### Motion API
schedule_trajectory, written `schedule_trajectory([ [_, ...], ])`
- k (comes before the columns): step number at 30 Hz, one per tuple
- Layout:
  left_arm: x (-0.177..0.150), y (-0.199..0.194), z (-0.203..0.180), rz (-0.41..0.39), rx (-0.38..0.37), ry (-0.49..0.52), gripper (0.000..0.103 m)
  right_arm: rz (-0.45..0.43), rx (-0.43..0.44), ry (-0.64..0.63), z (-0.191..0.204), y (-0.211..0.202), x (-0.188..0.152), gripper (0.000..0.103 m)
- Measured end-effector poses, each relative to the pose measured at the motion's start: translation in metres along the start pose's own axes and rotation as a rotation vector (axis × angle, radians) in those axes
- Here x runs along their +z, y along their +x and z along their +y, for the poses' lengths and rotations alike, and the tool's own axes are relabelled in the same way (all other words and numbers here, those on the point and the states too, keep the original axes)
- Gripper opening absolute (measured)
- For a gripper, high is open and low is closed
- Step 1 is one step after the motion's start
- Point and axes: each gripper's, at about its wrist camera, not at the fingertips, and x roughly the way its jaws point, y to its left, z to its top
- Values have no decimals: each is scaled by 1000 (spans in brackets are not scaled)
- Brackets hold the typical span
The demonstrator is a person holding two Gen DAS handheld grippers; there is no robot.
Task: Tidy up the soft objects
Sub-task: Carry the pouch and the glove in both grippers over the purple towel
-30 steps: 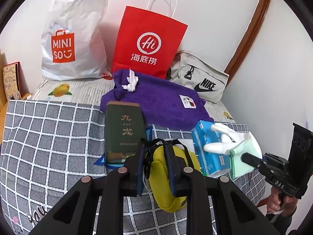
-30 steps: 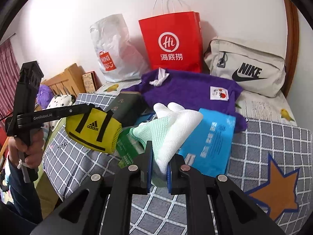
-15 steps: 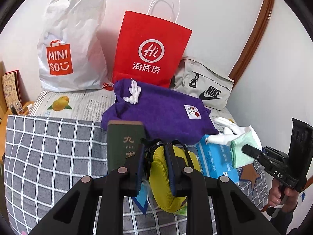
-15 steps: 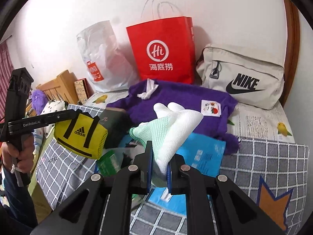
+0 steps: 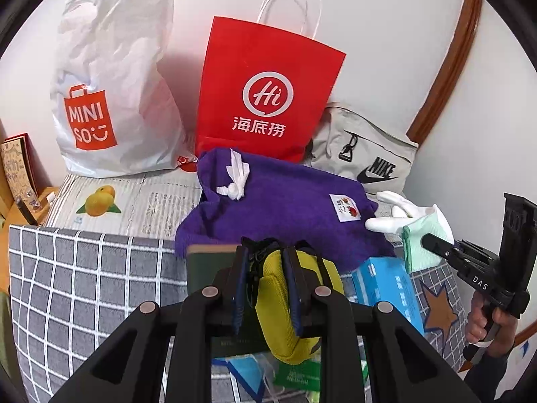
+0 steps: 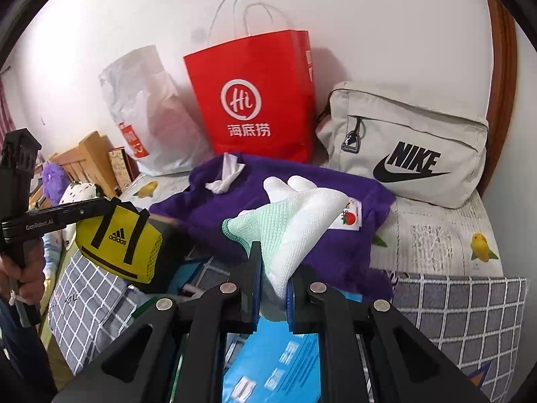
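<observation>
**Inspector A:** Containers first. Taking the red paper bag (image 5: pixel 268 90) as landmark: it stands upright against the wall, and its contents cannot be seen. To its left leans one white plastic bag (image 5: pixel 110 80), contents likewise hidden. To its right lies one grey sling bag (image 6: pixel 406 144), zipped.

**Inspector B:** The task's things?

**Inspector A:** One yellow pouch (image 5: pixel 288 302) is clenched in the left tongs (image 5: pixel 266 288), held in the air in front of the red bag and to its left. One white and mint glove (image 6: pixel 295 221) is gripped in the right tongs (image 6: pixel 273 288), in front of the red bag, over the purple garment (image 5: pixel 282 211). That garment lies on the bed directly before the red bag, touching its base.

**Inspector B:** Edges and room?

**Inspector A:** The grey checked cover (image 5: pixel 84 285) is bare to the left of the red bag, nearer the camera. Right of it, bare printed sheet (image 6: pixel 446 238) lies in front of the sling bag. Below the tongs sit one blue packet (image 6: pixel 278 369) and one dark green box (image 5: pixel 208 262), crowded together; further packets under them cannot be counted.
</observation>
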Motion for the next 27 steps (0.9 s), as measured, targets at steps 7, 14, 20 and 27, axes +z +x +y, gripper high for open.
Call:
schedule_trajectory([
  [7, 19, 23, 3, 8, 0, -5, 21, 26, -18, 9, -12, 24, 14, 12],
  [14, 37, 54, 5, 31, 7, 1, 21, 66, -48, 19, -27, 53, 26, 12],
  [20, 51, 83, 13, 57, 18, -9, 20, 125, -41, 40, -37, 82, 26, 12],
  [27, 63, 113, 13, 84, 16, 3, 21, 198, -3, 44, -39, 109, 19, 12],
])
